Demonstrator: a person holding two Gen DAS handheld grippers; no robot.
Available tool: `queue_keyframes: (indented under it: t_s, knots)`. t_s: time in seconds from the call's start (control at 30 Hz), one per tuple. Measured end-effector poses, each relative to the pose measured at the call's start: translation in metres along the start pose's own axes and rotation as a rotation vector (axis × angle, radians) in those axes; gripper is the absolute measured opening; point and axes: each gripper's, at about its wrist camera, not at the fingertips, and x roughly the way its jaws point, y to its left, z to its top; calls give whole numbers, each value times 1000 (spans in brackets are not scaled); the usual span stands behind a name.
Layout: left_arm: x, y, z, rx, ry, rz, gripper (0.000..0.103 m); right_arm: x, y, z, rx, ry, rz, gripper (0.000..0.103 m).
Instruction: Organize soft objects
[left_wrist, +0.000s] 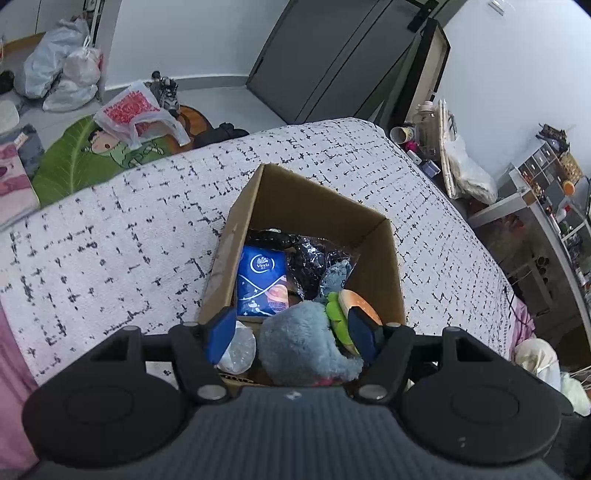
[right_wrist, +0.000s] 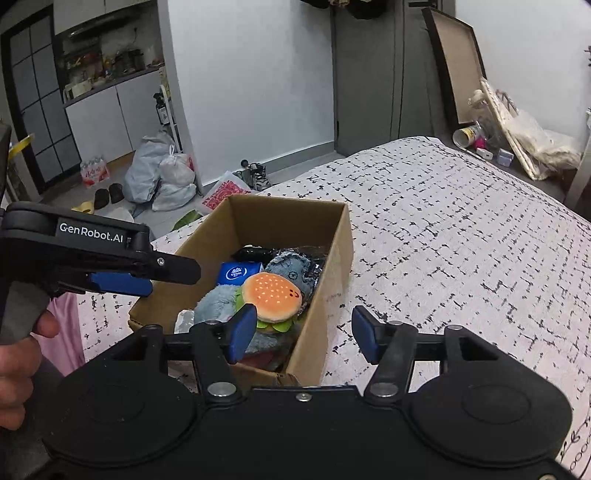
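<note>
An open cardboard box (right_wrist: 334, 258) stands on the bed and holds soft things. A burger plush (right_wrist: 272, 295) lies on top, beside a grey-blue fluffy plush (left_wrist: 295, 343). Deeper in lie a blue tissue pack (left_wrist: 261, 280), a grey denim-like toy (right_wrist: 291, 267) and a black item in crinkled film (left_wrist: 310, 254). My left gripper (left_wrist: 291, 332) hovers open over the box's near end, its pads clear of the fluffy plush below. My right gripper (right_wrist: 303, 332) is open over the box's near right wall, holding nothing. The burger plush sits just beyond its left finger.
The bed's white cover with black dashes (right_wrist: 461, 240) spreads around the box. A hand (right_wrist: 18, 354) holds the left gripper's handle. Plastic bags (right_wrist: 162, 177) and shoes lie on the floor beyond the bed. Clutter and shelves stand along the right wall (left_wrist: 546, 206).
</note>
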Motion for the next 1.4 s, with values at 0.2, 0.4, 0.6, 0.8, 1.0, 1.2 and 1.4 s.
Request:
queue_keyframes:
  t_s: [0.2,0.4,0.6,0.8,1.0,1.2,1.4]
  knots:
    - [-7,-10,-1,19,12,21,78,-17,-14,-2,85,-10,5,66]
    - [-21,-25,-5,49,15,36,85,-39,-29,-9,172,-27,-1,77]
    - [-37,-45,-10,106,13,56,88,-67,-47,-14,262,-68,-21,86]
    - [-50,-65,-19,162,28,55,95,-97,-60,-22,343,-108,-51,90]
    - [-67,-83,-28,214,12,50,102,-126,-65,-31,401,-146,-84,96]
    - [-87,-97,-33,260,-26,25,103,-152,-64,-38,443,-159,-150,103]
    - [-109,-104,-42,298,-62,4,103,-172,-59,-44,463,-149,-186,103]
